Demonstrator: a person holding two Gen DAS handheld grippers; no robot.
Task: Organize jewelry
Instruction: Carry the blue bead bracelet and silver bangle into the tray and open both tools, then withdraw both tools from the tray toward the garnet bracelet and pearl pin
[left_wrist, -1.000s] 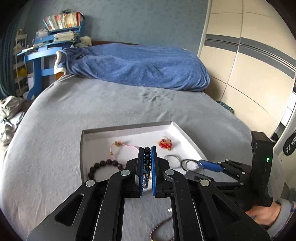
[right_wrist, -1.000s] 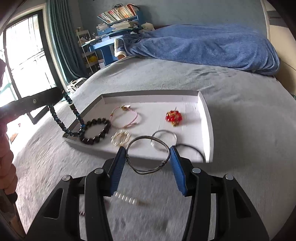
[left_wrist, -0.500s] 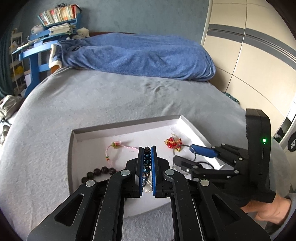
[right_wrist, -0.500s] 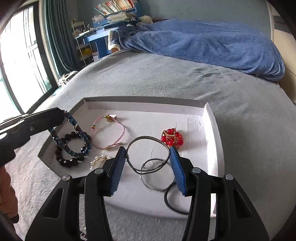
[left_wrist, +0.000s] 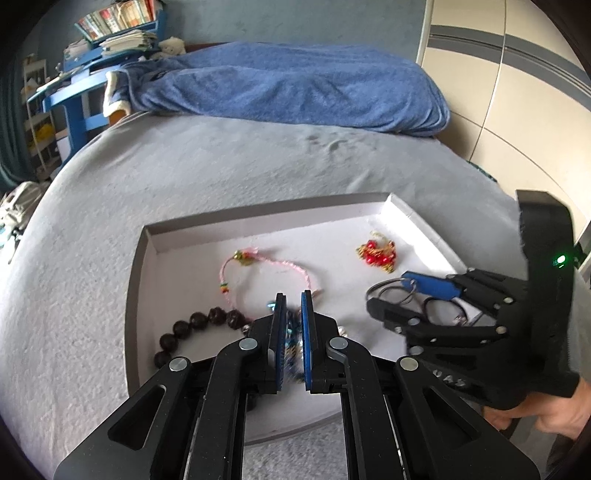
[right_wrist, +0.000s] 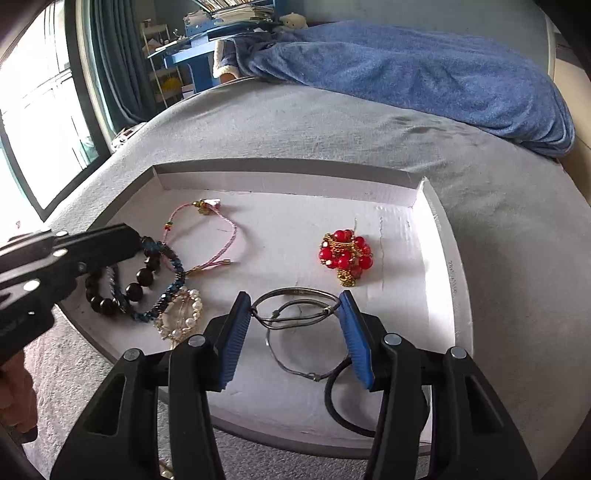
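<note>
Through the left wrist view, the left hand-held gripper (left_wrist: 291, 317) is seen angled down over the white tray (left_wrist: 144, 266) lying on the grey bed (left_wrist: 221, 162); its blue pads are drawn almost together and are just starting to part, with the dark blue beaded bracelet (left_wrist: 290, 332) blurred in the narrow gap between them, whether pressed or already loose cannot be told. Just to the left of the fingers the dark round-bead bracelet (left_wrist: 199, 325) is laid on the tray floor, the pink cord bracelet (left_wrist: 258, 273) is spread beyond the tips, and the red bead cluster (left_wrist: 376, 253) is set near the far right corner. On the right, the right hand-held gripper (left_wrist: 391, 299) is reached in sideways over the tray, gripped from below by a hand (left_wrist: 546, 413), with the thin wire bangle (left_wrist: 395, 291) caught between its fingers. Over to the right wrist view: the right hand-held gripper (right_wrist: 295, 317) is tilted down above the near part of the tray (right_wrist: 443, 236), its jaws held about half apart and spanned by the wire bangle (right_wrist: 295, 306), which is pinched at both sides by the blue pads. Below it a second wire bangle (right_wrist: 291, 362) and a black band (right_wrist: 332, 402) are lying on the tray. At the left, the left hand-held gripper (right_wrist: 136, 240) is brought in low, the blue beaded bracelet (right_wrist: 166, 288) draped from its tip across the dark beads (right_wrist: 136, 280) and beside a pearl bracelet (right_wrist: 184, 314).
</note>
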